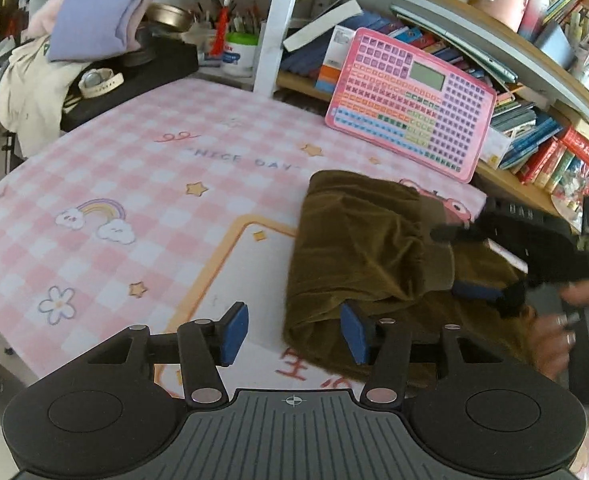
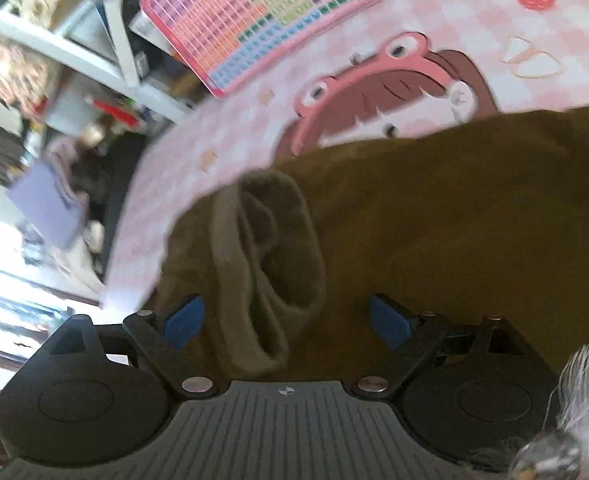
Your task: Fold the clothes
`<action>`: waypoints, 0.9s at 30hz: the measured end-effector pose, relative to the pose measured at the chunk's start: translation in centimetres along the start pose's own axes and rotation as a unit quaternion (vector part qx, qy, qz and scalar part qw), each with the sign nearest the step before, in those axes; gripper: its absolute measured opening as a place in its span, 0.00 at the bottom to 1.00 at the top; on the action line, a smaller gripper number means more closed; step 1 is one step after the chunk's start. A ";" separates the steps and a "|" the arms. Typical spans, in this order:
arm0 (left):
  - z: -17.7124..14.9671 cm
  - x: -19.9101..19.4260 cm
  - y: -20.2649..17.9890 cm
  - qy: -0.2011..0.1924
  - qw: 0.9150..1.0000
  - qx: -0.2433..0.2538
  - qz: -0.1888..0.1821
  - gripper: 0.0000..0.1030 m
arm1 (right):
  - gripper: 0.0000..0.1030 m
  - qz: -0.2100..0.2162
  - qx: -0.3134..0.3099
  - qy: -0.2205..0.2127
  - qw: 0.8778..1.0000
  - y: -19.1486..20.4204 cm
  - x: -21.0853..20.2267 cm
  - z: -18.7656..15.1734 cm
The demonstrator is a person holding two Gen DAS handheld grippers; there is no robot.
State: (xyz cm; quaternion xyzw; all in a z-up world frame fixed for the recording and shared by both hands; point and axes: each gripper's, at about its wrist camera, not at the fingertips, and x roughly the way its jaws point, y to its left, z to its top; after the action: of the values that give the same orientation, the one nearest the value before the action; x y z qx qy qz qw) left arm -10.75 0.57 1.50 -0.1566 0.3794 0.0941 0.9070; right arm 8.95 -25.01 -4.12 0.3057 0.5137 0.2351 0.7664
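- The brown garment [image 1: 374,248] lies bunched on the pink checked tablecloth [image 1: 134,184], in front of the pink keyboard toy [image 1: 410,100] that leans against the shelves.
- The left gripper [image 1: 294,330] stands with its jaws parted and nothing pinched; its right pad sits at the garment's near edge, its left pad over bare cloth.
- The right gripper [image 2: 286,322] is spread wide over the garment [image 2: 454,240]; a ribbed cuff [image 2: 270,256] lies between the blue pads, untouched as far as I can see.
- From the left side, the right gripper [image 1: 478,264] and the hand [image 1: 558,332] behind it are blurred.
- The garment's far end is cut off.
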 end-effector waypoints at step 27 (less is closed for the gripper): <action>4.0 2.2 3.6 -0.003 0.997 0.018 -0.076 0.51 | 0.47 0.011 0.059 -0.020 0.998 -1.0 -2.9 -5.2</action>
State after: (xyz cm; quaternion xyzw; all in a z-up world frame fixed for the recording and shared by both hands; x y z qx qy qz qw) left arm -7.60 5.50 1.79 -0.1685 0.3652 0.0188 0.9153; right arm 3.12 -26.48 -4.45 0.3608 0.5075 0.2070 0.7546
